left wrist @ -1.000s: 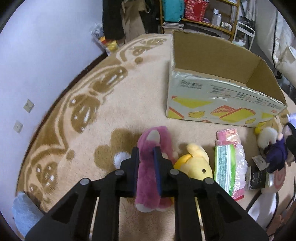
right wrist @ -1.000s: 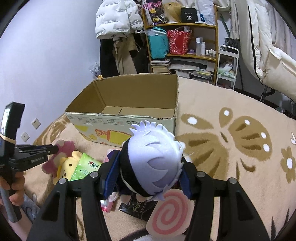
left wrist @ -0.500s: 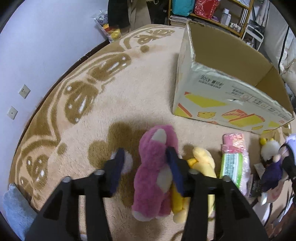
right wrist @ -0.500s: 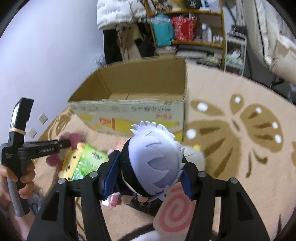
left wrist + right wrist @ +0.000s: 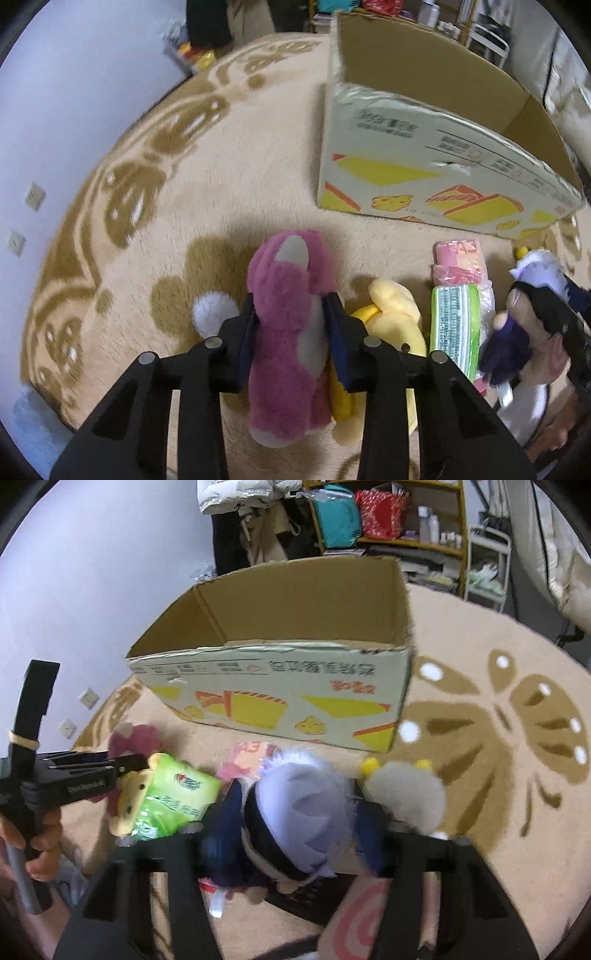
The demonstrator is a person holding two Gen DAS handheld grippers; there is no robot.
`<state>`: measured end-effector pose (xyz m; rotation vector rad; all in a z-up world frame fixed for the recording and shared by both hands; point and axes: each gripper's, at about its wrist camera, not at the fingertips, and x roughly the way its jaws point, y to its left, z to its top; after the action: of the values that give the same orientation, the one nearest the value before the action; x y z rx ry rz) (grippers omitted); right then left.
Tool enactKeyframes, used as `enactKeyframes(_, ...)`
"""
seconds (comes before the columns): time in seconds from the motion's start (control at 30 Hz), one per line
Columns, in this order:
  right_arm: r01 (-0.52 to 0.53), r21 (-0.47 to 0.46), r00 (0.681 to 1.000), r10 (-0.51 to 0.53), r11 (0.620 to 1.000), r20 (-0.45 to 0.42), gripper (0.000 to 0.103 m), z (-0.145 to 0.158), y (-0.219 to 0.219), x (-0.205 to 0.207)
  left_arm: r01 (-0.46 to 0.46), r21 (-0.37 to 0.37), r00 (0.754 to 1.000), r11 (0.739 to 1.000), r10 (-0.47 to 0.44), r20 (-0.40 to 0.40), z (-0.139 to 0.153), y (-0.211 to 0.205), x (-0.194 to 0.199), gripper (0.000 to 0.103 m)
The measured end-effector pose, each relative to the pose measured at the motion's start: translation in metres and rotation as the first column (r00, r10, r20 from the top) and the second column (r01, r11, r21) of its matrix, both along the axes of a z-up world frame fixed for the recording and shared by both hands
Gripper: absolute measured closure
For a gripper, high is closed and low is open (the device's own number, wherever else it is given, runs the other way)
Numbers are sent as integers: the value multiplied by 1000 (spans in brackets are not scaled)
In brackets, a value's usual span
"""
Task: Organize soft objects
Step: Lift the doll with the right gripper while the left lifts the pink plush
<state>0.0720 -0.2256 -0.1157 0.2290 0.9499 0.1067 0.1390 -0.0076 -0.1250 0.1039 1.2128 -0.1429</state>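
Motion blur smears the white-haired doll point(image 5: 303, 812) — its lower body hidden.

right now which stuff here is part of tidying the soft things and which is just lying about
Part of the job:
- pink plush
- yellow plush
- white-haired doll
- fluffy white plush
- tissue packs
- cardboard box

Just lying about:
- shelf
- hanging coats
- rug

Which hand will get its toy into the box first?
Probably the left. Left gripper is shut on the pink plush; the box is just ahead. Right gripper was just closing around its doll.
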Motion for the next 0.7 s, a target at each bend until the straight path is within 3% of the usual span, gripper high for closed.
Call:
enactKeyframes(0.13,3,-10,999,-3,1000,43,51,10,2,-4,22,61,998,998,-26,63,8,-6,-4,70)
enactKeyframes(0.23,32,-2,996,-32,999,82,62,21,-4,-8,-17,42,996,999,13,84,13,2,-3,70)
enactKeyframes(0.4,53,-3,993,-53,999,110,68,31,-11,-12,-68,61,989,996,60,133,24,14,-6,70)
enactKeyframes(0.6,83,-14,985,-80,996,151,68,44,-13,-20,-71,86,975,994,51,216,46,13,-17,70)
enactKeyframes(0.7,88,29,976,-93,996,197,68,58,-19,-29,-59,76,968,995,38,248,61,13,-26,70)
